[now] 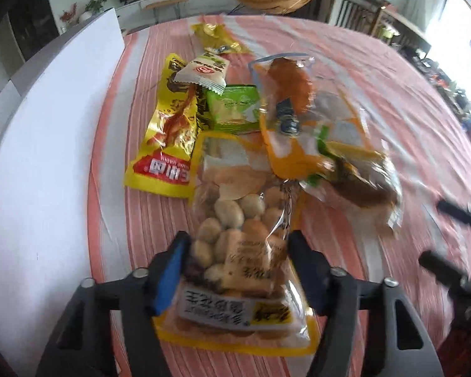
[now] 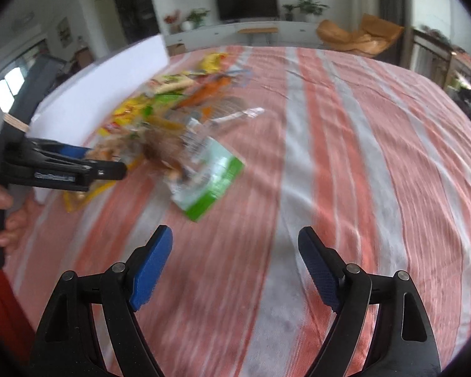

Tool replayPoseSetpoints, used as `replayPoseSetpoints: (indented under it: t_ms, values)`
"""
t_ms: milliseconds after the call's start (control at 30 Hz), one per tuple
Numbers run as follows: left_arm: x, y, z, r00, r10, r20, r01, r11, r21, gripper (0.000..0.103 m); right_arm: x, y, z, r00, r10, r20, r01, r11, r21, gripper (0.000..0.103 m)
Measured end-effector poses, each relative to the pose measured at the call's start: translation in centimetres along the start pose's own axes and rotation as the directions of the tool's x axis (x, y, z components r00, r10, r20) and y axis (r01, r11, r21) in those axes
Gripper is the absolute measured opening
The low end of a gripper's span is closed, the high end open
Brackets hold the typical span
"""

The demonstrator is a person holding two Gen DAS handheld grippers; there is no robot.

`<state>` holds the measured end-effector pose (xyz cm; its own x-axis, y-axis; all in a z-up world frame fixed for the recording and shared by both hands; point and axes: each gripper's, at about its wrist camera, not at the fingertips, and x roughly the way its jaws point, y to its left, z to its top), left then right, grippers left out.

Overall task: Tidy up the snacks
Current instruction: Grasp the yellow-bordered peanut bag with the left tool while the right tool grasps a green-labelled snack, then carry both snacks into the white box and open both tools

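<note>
My left gripper (image 1: 235,270) is clamped on the nut bag (image 1: 235,251) at lower centre, below the snack pile (image 1: 235,110). My right gripper (image 2: 235,270) gapes empty. Next I'd carry the bag to the white board (image 1: 47,157) at left, gently.

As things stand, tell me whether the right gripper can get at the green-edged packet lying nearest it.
Probably yes. The right gripper is open and empty, and only bare striped cloth lies between it and the green-edged packet. The left gripper sits off to the side, on the nut bag.
</note>
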<state>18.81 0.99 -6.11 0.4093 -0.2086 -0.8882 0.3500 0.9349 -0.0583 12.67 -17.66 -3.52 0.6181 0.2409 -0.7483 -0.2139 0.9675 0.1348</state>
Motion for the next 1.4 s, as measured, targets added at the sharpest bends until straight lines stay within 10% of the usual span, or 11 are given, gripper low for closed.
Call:
replayPoseSetpoints:
  t_ms: [367, 467, 733, 967, 1033, 1400]
  values:
    - [-4.9, 0.0, -8.8, 0.990, -0.117, 0.078, 0.126, 0.986, -0.111, 0.060, 6.0, 6.8, 8.2, 0.976, 0.036, -0.213, -0.127, 0.893, -0.432, 0.081]
    - [-5.9, 0.2, -9.6, 0.985, -0.133, 0.111, 0.145, 0.983, -0.110, 0.060, 6.8, 7.8, 8.0, 0.967, -0.042, -0.251, -0.083, 0.881, -0.466, 0.063]
    - [-6.1, 0.0, -10.6, 0.977, -0.159, 0.140, 0.176, 0.977, -0.118, 0.060, 5.2, 7.6, 6.2, 0.862, -0.009, -0.507, -0.180, 0.929, -0.323, 0.068]
    - [-6.5, 1.0, -10.8, 0.973, -0.165, 0.163, 0.190, 0.970, -0.150, 0.060, 6.2, 9.8, 7.3, 0.848, -0.053, -0.527, -0.244, 0.844, -0.478, 0.073]
    - [-6.8, 1.1, -10.9, 0.970, -0.171, 0.172, 0.198, 0.968, -0.155, 0.060, 6.7, 9.7, 6.6, 0.838, -0.036, -0.545, -0.278, 0.831, -0.482, 0.058]
    - [-12.4, 2.7, -9.3, 0.893, -0.317, 0.318, 0.392, 0.897, -0.206, 0.060, 2.7, 3.1, 9.1, 0.874, 0.242, -0.421, -0.301, 0.950, -0.079, 0.030]
